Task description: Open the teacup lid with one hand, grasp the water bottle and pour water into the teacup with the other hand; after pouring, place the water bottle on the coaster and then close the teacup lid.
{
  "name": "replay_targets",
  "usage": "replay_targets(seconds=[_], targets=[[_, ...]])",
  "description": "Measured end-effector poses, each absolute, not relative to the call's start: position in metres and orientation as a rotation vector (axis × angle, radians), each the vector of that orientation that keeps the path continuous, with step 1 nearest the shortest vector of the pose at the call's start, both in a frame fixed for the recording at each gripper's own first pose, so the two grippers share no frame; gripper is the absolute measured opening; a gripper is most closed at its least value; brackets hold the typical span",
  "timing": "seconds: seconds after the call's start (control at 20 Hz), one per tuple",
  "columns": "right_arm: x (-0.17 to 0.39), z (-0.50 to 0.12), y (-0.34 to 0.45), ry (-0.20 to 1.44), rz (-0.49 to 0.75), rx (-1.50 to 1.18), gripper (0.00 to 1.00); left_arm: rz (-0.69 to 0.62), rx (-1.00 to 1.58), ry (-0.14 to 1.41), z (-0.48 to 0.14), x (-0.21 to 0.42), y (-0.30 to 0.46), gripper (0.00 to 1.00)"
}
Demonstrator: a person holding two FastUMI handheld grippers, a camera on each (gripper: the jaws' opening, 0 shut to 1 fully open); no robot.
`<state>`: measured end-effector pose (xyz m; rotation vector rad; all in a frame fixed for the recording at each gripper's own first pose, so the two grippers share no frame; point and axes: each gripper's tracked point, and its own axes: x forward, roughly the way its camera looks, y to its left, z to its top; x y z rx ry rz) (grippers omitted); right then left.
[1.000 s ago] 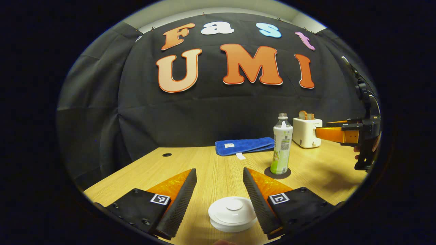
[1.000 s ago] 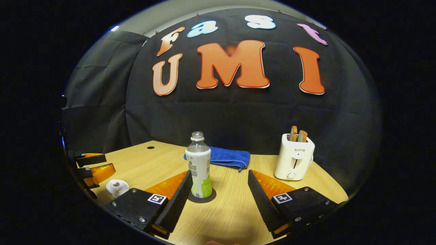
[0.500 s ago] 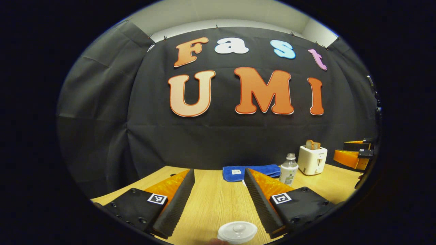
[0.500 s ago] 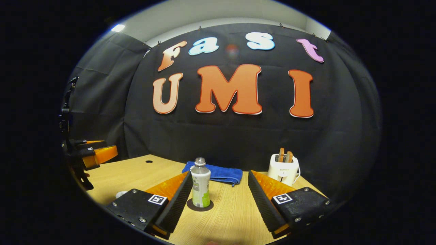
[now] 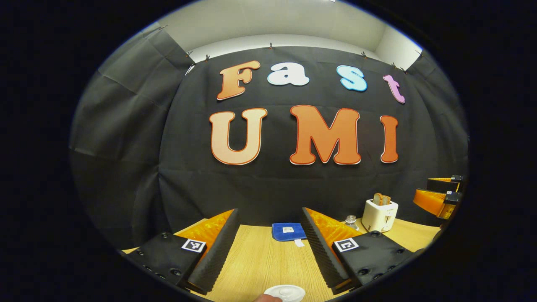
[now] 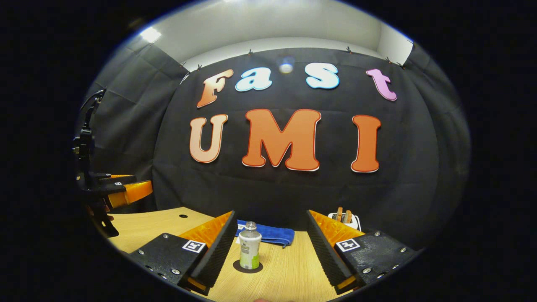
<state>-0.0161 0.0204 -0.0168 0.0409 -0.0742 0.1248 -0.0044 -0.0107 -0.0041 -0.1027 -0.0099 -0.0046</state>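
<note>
both grippers have pulled back and tipped upward over the last second, so the worktop sinks low in each view and the booth wall takes more of the picture. in the left gripper view, the left gripper hangs with its jaws spread wide and nothing between them; the teacup lid sits seated on the cup at the near edge of the worktop, below and just behind the fingertips, untouched. in the right gripper view, the right gripper is likewise wide open and empty, and the water bottle stands upright on the dark coaster ahead of the jaws, toward the worktop's middle. a blue cloth and a white toaster lie along the far edge. judging by this, the bottle is back on its coaster and the lid is on, so the task looks finished or at rest, with both hands retreating.
</note>
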Motion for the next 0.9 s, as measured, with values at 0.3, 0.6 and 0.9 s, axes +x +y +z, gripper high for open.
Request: replay_targets(seconds=[0.3,0.6,0.9], targets=[[-0.015,-0.021,0.029,-0.071,0.124,0.025,0.97,0.01,-0.101,-0.006,-0.006,-0.005,-0.006,0.94],[-0.008,-0.041,0.03,-0.011,0.094,0.006,0.97,0.011,-0.08,-0.031,-0.002,-0.006,-0.002,0.94],[-0.006,-0.052,0.024,0.038,0.078,0.053,0.94,0.009,-0.072,-0.04,0.0,-0.004,-0.006,0.94]])
